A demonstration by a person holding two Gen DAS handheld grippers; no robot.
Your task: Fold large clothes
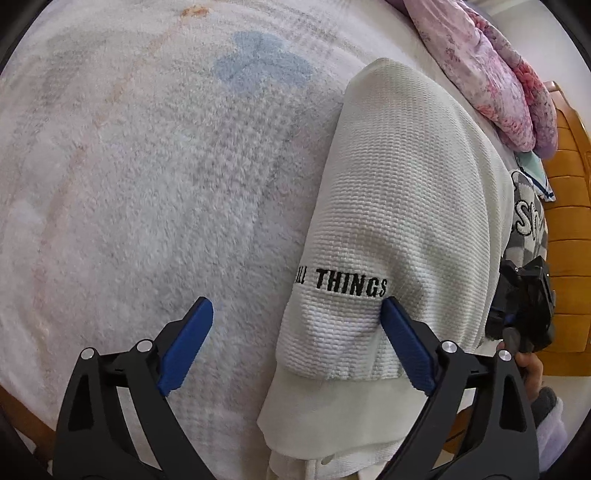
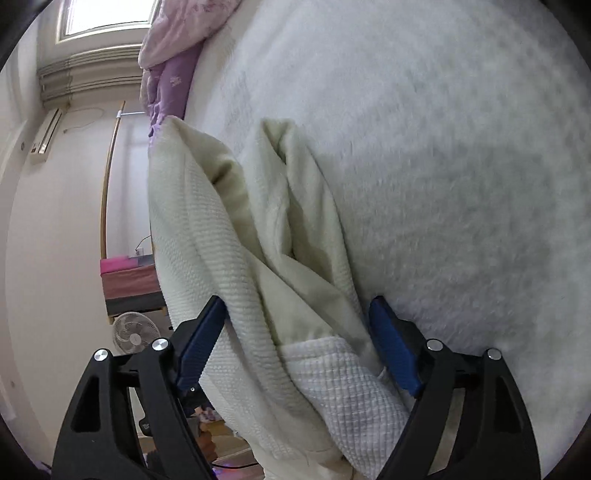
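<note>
Left wrist view: left gripper (image 1: 297, 325) spread wide over the fluffy white blanket (image 1: 129, 203), pinching nothing. The cream waffle-knit garment (image 1: 406, 184) lay folded at right, black lettering "THINGS" (image 1: 351, 286) legible; "ALL" partly hidden. Right wrist view: right gripper (image 2: 297, 332) spread, garment (image 2: 229, 266) bunched loosely between its blue fingers (image 2: 391, 350).

Soft, even daylight from window (image 2: 107, 14), blown out to glare. Broad grey shadow on blanket (image 2: 461, 206) well right of window. Motion blur across blanket pile; sharper knit on white garment (image 1: 406, 177). Strong fisheye curvature, black vignette at corners.
</note>
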